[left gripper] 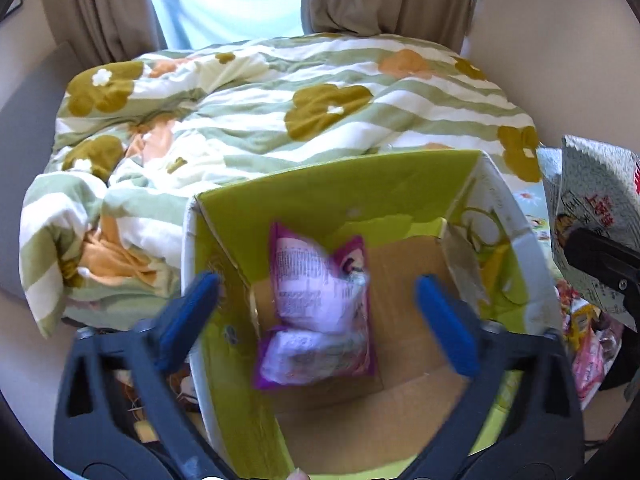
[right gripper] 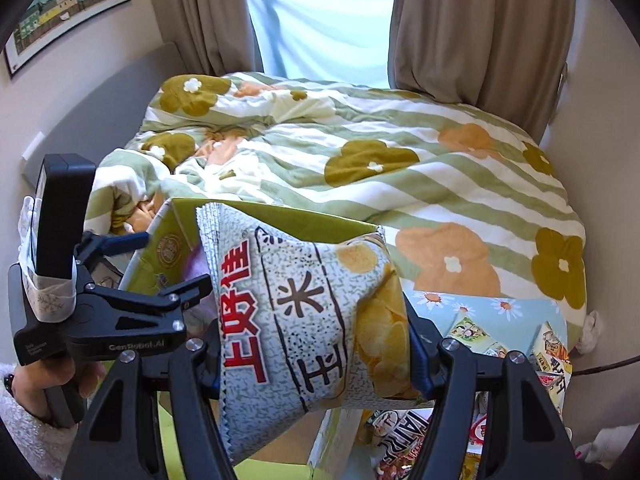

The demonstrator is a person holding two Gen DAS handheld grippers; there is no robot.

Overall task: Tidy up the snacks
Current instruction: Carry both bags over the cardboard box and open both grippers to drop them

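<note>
Hanging over the left half of the cardboard box [left gripper: 520, 280], left gripper [left gripper: 318, 304] with blue pads spread wide and pressing on nothing. Dropping or lying inside the box between and beyond those pads, purple snack packet [left gripper: 320, 308], blurred, clear of both fingers, crumpled against the brown floor near the box's far green wall; judging as light, soft, air-puffed film, slippery on its faces, best pinched at a crimped end seal if needing to be shifted. Moving rightward, hovering at the box's right rim, right gripper [right gripper: 316, 356] clamping the chip bag [right gripper: 300, 320] across its middle, pads pressing into both side edges, bag tilting with its serrated seal pointing down toward the box opening. Judging the bag as very light, pillowy, contents brittle, film slick; keeping the squeeze gentle, holding by the edges rather than crushing the belly. Lying to the right of the box on the flowered blue cloth, loose snack packets [right gripper: 472, 332], waiting to be sorted. Spreading behind the box, striped floral quilt [right gripper: 360, 152].
</note>
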